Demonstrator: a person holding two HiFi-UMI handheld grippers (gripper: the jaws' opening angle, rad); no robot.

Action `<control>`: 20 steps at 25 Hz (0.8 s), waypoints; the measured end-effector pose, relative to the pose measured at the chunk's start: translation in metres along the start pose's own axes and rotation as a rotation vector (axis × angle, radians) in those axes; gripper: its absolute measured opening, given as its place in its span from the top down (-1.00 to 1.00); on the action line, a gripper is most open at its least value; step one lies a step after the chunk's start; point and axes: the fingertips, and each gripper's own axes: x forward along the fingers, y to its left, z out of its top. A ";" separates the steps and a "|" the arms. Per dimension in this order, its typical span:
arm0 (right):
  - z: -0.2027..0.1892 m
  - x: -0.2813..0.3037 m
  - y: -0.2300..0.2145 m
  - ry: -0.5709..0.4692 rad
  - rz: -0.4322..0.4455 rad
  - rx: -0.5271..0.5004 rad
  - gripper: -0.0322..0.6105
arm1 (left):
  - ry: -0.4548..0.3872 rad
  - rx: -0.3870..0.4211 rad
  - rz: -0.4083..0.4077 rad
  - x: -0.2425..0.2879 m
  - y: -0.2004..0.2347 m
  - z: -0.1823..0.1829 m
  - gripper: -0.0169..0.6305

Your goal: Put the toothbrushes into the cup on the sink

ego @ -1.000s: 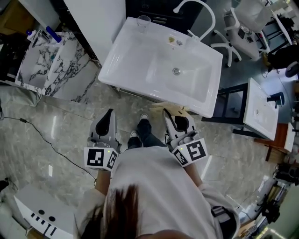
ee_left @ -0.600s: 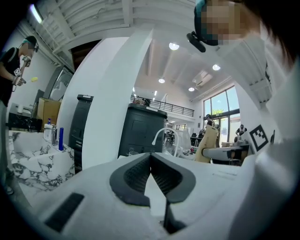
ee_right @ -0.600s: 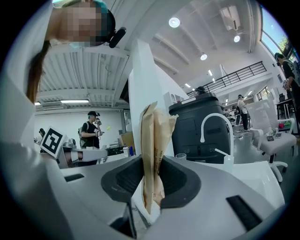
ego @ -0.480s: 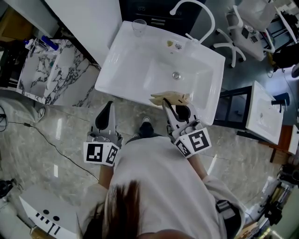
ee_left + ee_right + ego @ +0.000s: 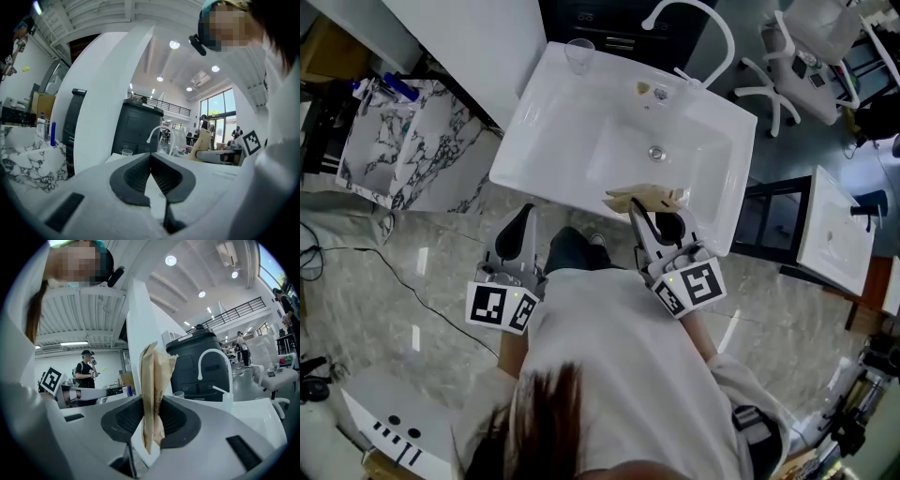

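The left tongs (image 5: 523, 217) are carried closed, pads met at the tips with nothing between them, and are pointed roughly level toward the sink (image 5: 534, 141). Over the last second they have been brought forward together with the right pair. The sink's front rim was well ahead of both tips and is now just ahead of the left ones.

The cup (image 5: 578, 54) is seen well ahead of both tongs, upright at the sink's far left corner and nearer the left pair's line than the right's. Whether anything is already in it cannot be told at that size. The tap (image 5: 712, 23) is set far ahead of the right tongs, at the back of the basin.

The toothbrush packets (image 5: 645, 198), tan paper sleeves judged to hold the toothbrushes, are clamped edge-on in the right tongs (image 5: 635, 211) and stick out past the tips. They were short of the sink a second ago and are now held over its near rim. The grip has been kept unchanged during the approach.

The walk-up is judged to be nearly done, with the carry under way and nothing yet delivered. A reach across the basin toward the far left corner is still needed. The packets would then have to be tipped end-down over the cup's mouth.
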 end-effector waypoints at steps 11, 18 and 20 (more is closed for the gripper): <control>-0.006 0.032 -0.014 0.041 -0.072 0.039 0.59 | 0.054 -0.024 -0.062 0.042 0.024 -0.005 0.90; -0.003 0.082 -0.019 0.070 -0.123 0.061 0.59 | 0.064 -0.042 -0.121 0.083 0.066 0.008 0.90; 0.001 0.097 -0.022 0.065 -0.148 0.066 0.59 | 0.068 -0.048 -0.142 0.094 0.080 0.013 0.90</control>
